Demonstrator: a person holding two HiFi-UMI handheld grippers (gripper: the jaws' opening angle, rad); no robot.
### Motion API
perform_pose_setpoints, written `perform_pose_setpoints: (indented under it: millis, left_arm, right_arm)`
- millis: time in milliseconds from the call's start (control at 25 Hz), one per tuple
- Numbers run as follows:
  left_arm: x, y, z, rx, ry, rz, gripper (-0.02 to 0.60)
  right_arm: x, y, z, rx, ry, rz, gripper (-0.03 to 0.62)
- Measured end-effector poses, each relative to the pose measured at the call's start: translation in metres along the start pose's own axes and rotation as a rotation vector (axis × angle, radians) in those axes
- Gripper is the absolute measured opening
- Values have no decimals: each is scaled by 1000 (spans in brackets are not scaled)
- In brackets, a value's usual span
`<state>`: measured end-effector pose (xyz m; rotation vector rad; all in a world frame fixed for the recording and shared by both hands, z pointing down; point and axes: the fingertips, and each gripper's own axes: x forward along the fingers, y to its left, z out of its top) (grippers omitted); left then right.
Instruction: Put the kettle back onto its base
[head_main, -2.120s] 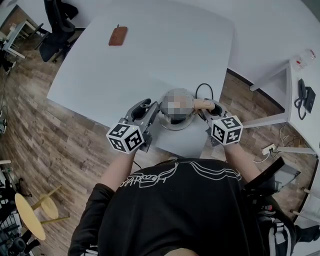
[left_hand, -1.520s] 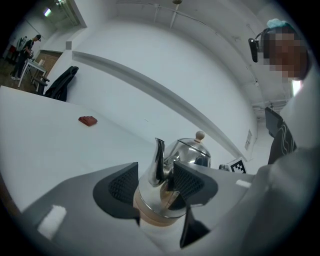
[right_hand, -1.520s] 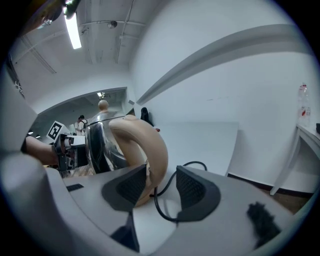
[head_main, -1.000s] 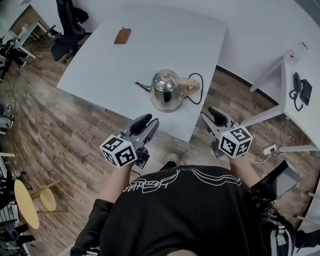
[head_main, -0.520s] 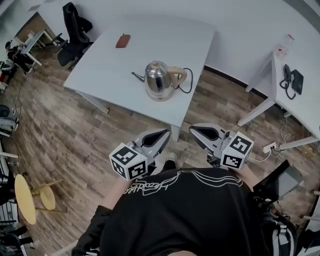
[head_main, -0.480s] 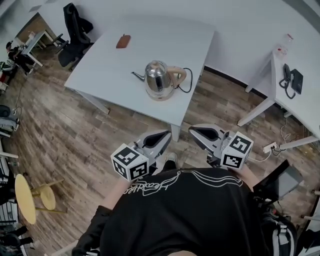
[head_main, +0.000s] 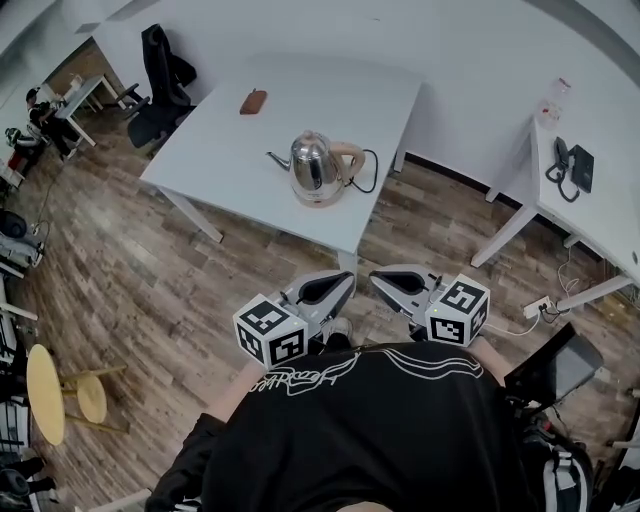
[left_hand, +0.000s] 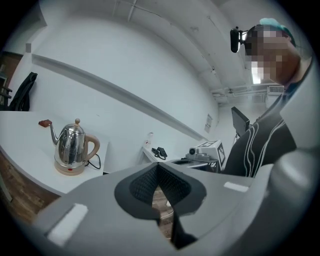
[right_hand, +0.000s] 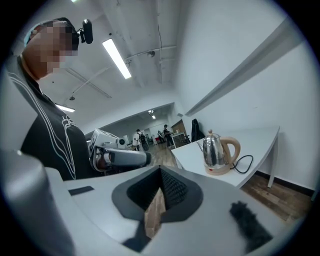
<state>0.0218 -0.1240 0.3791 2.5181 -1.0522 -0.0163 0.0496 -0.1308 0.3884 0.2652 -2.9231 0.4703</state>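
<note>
A polished steel kettle with a slim curved spout and a tan handle (head_main: 318, 165) stands upright on its round tan base (head_main: 322, 198), which rests near the near edge of a wide white table (head_main: 230, 160). In the head view the spout points toward 9 o'clock and the handle toward 3 o'clock. A thin black cord (head_main: 369, 176) loops on the tabletop just beside the handle, at 3 o'clock from the base. At 11 o'clock from the kettle, well apart from it, lies a small flat brown object (head_main: 253, 101), possibly a leather pouch; it is too small to tell.

Both claws are held close to the person's chest, well apart from the table, with the kettle at 12 o'clock from them. The left claw (head_main: 344, 279) has its jaws pressed together with nothing between them; its own view shows the dark ribbed pads (left_hand: 145, 185) meeting, and the kettle (left_hand: 73, 145) far off at 10 o'clock. The right claw (head_main: 377, 279) is likewise pressed together and empty, its pads (right_hand: 175, 189) meeting, with the kettle (right_hand: 215, 149) far off at 2 o'clock. The two tips angle toward each other, near but not touching.

A black office chair (head_main: 161, 76) stands at the table's far left corner, on a wood-plank floor (head_main: 150, 270).
</note>
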Motion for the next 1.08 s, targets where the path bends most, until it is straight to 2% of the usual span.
perform_pose_setpoints:
  millis: [240, 520, 880, 1080]
  left_arm:
    - [-9, -16, 10, -38, -50, -44, 5]
    - [-10, -17, 10, -40, -52, -37, 5]
    - [-13, -28, 12, -16, -43, -24, 5]
    - [-12, -37, 8, 50, -15, -8, 5]
  right_arm:
    - [-2, 6, -2, -10, 26, -29, 5]
    - [-8, 7, 0, -35, 23, -40, 5]
    - [-11, 16, 0, -47, 15, -36, 5]
    - [-12, 20, -1, -46, 13, -29, 5]
